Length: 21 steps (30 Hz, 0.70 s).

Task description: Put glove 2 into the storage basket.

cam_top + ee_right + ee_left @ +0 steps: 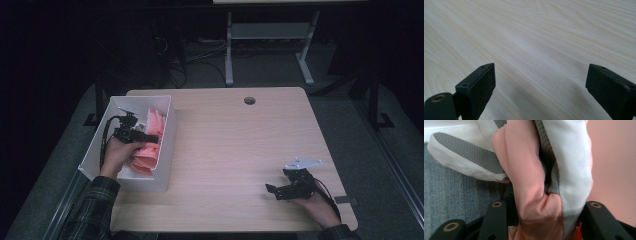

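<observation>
In the white bin (165, 150), the left tool (150, 138) is closed on pink cloth (529, 195) bulging toward twelve o'clock.

In the left gripper view the pink-and-white cloth bundle (541, 182) runs off the top and bottom edges, covering the jaw tips, so can't tell if the pads actually press it.

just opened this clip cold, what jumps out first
The pink cloth piled in the white bin at the table's left edge draws the eye; the left gripper has a pink and white fold between its fingers. The right gripper rests open near the front right corner of the bare wooden table.
</observation>
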Each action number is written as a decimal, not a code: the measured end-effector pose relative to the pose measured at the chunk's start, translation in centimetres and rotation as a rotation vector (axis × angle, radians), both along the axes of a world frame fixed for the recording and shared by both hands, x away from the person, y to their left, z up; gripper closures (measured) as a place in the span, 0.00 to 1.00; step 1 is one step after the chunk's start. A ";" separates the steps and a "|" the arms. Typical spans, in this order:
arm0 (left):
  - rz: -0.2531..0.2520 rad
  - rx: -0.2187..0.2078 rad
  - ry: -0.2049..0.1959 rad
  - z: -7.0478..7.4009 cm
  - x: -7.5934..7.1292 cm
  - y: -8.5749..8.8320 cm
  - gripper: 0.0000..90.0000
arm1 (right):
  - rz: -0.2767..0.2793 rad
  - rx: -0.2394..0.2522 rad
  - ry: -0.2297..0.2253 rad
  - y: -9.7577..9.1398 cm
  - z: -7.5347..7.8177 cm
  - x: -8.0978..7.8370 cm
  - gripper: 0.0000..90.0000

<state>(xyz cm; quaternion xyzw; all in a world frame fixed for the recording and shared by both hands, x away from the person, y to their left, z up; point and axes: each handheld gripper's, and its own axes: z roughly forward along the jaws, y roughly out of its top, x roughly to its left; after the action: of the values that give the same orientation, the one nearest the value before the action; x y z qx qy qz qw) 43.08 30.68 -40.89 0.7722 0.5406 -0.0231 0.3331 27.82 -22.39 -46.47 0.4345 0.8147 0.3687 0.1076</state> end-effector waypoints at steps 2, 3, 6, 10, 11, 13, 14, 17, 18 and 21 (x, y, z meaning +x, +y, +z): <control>0.003 -0.006 0.000 -0.1 0.0 0.0 0.55 | 0.002 -0.004 -0.002 0.0 0.0 0.0 0.10; 0.002 -0.006 -0.002 -0.1 0.0 0.1 0.51 | 0.003 -0.003 -0.003 0.0 0.0 0.0 0.10; -0.007 0.003 0.000 0.1 0.1 0.1 0.41 | 0.001 -0.001 -0.003 -0.1 0.0 0.0 0.10; -0.005 0.027 -0.013 0.8 0.0 0.3 0.23 | 0.004 -0.001 -0.009 -0.1 0.0 0.0 0.10; -0.004 0.024 -0.013 1.1 0.0 0.4 0.19 | 0.004 0.001 -0.007 -0.2 0.0 0.0 0.10; -0.003 0.024 -0.031 1.8 -0.1 0.8 0.18 | 0.006 0.001 -0.009 -0.2 0.0 0.0 0.10; 0.001 0.023 -0.039 2.1 -0.2 0.9 0.18 | 0.006 0.001 -0.009 -0.2 0.0 0.0 0.10; 0.011 0.025 -0.062 3.1 -0.5 1.4 0.17 | 0.008 0.003 -0.009 -0.2 0.0 0.1 0.10; 0.013 0.022 -0.068 3.4 -0.6 1.6 0.17 | 0.009 0.002 -0.012 -0.2 0.0 0.1 0.10; 0.022 0.030 -0.094 4.5 -0.8 2.0 0.16 | 0.010 0.000 -0.013 -0.2 0.0 0.1 0.10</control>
<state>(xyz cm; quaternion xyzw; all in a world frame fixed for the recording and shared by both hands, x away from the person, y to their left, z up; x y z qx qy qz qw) 42.27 32.66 -36.40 0.7711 0.5333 0.0248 0.3468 27.87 -22.56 -46.43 0.4282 0.8160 0.3722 0.1112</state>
